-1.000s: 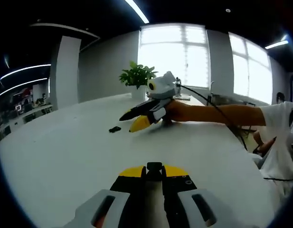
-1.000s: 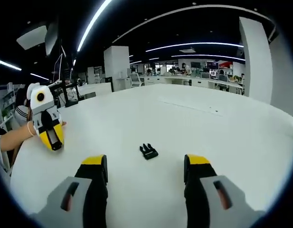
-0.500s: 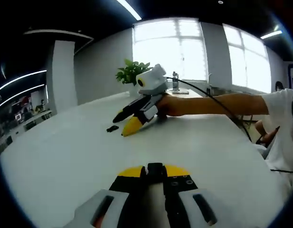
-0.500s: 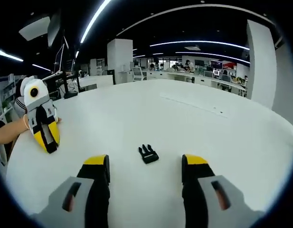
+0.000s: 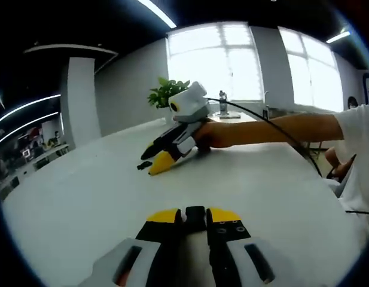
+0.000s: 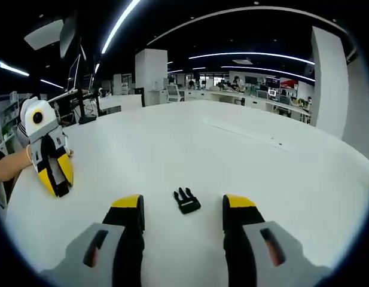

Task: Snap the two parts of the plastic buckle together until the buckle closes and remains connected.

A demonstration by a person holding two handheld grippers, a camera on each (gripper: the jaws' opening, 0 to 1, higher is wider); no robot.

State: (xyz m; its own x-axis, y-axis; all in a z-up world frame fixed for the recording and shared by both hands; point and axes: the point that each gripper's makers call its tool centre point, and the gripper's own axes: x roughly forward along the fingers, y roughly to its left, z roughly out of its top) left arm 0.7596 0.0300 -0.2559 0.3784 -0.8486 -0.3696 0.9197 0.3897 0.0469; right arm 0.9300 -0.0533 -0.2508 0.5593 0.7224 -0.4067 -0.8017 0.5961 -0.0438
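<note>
your right gripper [image 6: 182, 209] hangs wide around the pronged buckle half [image 6: 186, 201] on the table [image 6: 232, 155]. your left gripper [image 5: 195, 216] pinches the other half [image 5: 195, 213]. close off-centre and the prongs may skid away.

Left tongs [image 5: 195, 218]: grey body, black jaws, yellow tips, small screws.
Right tongs [image 6: 183, 206]: grey body with dark slots, black jaws, yellow tips.
Cable [image 5: 274, 128]: black, along the arm.
Sleeve [image 5: 359, 155]: white, short.

A broad white table [image 6: 244, 155] — a small black buckle part [image 6: 186, 201] lies on it.
</note>
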